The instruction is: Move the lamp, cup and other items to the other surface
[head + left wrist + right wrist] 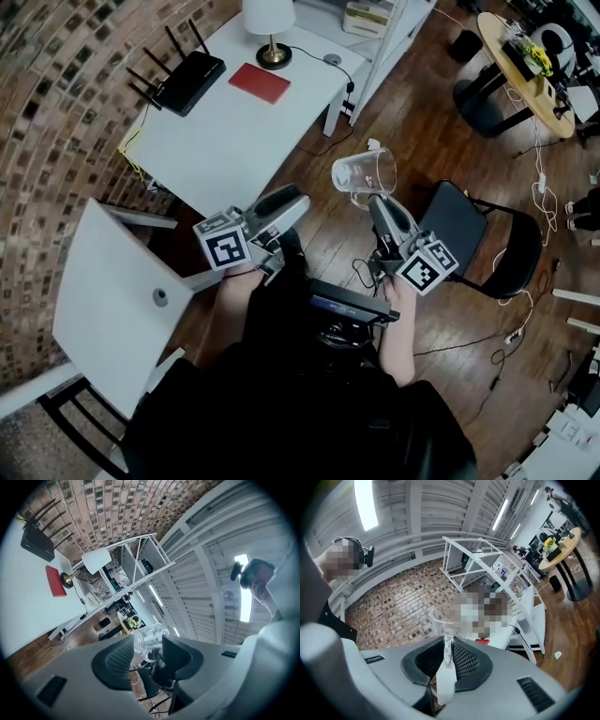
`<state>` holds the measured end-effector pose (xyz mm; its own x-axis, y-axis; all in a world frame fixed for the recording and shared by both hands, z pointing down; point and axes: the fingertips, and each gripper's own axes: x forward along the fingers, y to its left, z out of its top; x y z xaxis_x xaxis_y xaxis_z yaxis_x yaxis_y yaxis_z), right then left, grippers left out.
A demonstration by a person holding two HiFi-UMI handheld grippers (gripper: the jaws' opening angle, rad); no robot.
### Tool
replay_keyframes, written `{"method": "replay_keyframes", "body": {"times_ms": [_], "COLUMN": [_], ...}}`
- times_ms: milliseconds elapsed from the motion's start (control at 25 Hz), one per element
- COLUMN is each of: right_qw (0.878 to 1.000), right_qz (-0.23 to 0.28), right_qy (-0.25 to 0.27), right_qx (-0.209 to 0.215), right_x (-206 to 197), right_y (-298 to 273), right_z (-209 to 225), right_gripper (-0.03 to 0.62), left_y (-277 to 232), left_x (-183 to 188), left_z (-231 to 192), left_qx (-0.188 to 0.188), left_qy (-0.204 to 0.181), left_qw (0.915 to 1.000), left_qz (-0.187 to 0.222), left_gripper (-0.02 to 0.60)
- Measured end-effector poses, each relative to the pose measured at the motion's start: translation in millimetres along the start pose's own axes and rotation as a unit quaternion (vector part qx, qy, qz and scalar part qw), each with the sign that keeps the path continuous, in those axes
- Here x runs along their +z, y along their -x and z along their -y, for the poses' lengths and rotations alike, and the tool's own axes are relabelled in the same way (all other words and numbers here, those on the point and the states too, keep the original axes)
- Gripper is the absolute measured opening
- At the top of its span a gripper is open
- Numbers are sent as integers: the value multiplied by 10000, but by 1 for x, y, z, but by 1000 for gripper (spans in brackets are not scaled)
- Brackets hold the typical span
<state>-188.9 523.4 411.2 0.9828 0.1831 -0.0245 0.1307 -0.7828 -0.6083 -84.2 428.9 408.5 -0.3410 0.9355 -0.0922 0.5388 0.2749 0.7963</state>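
My right gripper (376, 201) is shut on the handle of a clear glass cup (364, 172) and holds it in the air above the wooden floor. In the right gripper view that handle (448, 645) is pinched between the pads, with the cup's body beyond them. My left gripper (292, 202) stands open and empty just left of the cup. Through its spread jaws the left gripper view shows the cup (148, 638). On the white table (225, 141) at the back stand a lamp (270, 30) with a brass base, a red notebook (260, 82) and a black router (187, 80).
A second white surface (112, 300) lies at the lower left against the brick wall. To the right of my grippers stands a black chair (469, 234). Cables trail over the floor. A round wooden table (525, 66) and a white shelf (375, 19) are farther back.
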Motion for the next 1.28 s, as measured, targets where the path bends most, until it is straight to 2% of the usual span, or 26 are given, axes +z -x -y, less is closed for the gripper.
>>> {"method": "replay_keyframes", "body": {"times_ms": [440, 880, 1280], "right_qw": [9995, 9982, 9949], "right_qz": [-322, -542, -806], "right_qy": [-42, -14, -90], "right_qx": [64, 254, 599], "right_x": [24, 29, 25], "right_y": [-97, -187, -241], "right_z": [51, 62, 67], "right_gripper": [69, 69, 69], "left_y": [-28, -20, -9], "left_x": [67, 136, 166], "left_z": [-70, -117, -137], "left_qx": [214, 369, 640], "left_qy": [221, 214, 165], "left_qw": [9992, 9977, 9946], "left_qz": [239, 521, 797], "left_gripper": [181, 181, 179]}}
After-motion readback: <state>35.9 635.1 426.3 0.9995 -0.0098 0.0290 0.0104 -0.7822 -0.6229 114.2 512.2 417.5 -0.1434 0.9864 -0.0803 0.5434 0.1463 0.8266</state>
